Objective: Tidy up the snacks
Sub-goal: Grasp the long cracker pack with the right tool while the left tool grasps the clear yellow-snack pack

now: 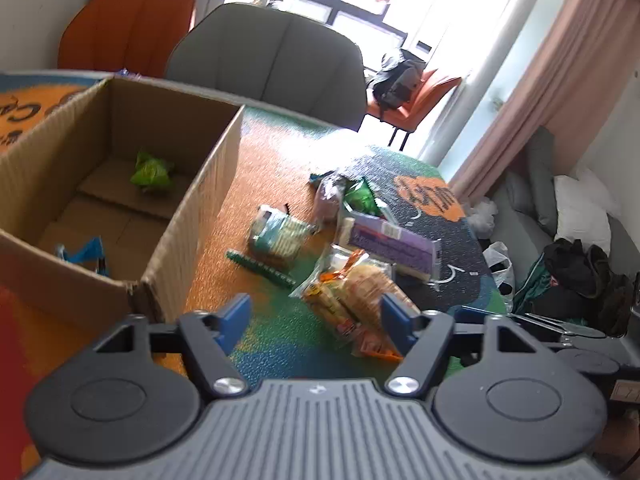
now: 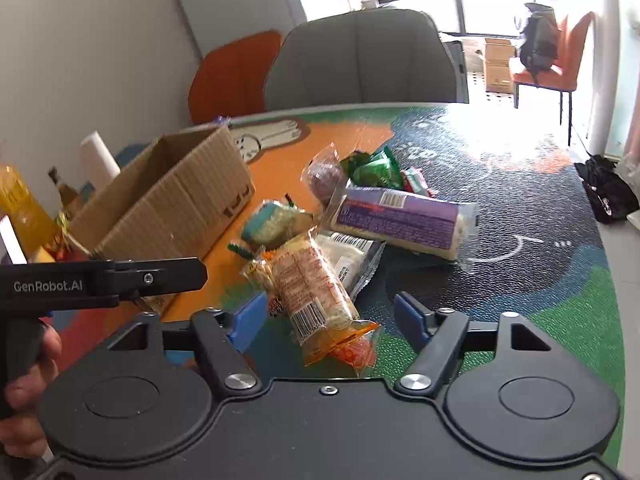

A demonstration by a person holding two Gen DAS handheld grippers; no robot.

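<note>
A pile of snack packets lies on the colourful table mat. An orange-ended cracker pack [image 1: 352,300] [image 2: 320,296] lies nearest, with a purple-labelled pack [image 1: 394,244] [image 2: 404,220], a teal-and-white pack [image 1: 276,234] [image 2: 272,224], green packets [image 1: 360,196] [image 2: 376,168] and a green strip [image 1: 260,269] behind it. An open cardboard box [image 1: 200,184] [image 2: 176,196] at the left holds a green packet [image 1: 151,172] and a blue one [image 1: 86,254]. My left gripper [image 1: 316,316] is open and empty, above the table beside the box. My right gripper [image 2: 330,316] is open, its fingers either side of the cracker pack's near end.
A grey chair [image 1: 272,52] [image 2: 360,60] and an orange chair [image 1: 124,28] [image 2: 232,72] stand behind the table. Bottles [image 2: 24,208] and a white roll [image 2: 98,158] stand left of the box. An orange chair with a backpack [image 1: 400,80] and clutter on the floor lie at the right.
</note>
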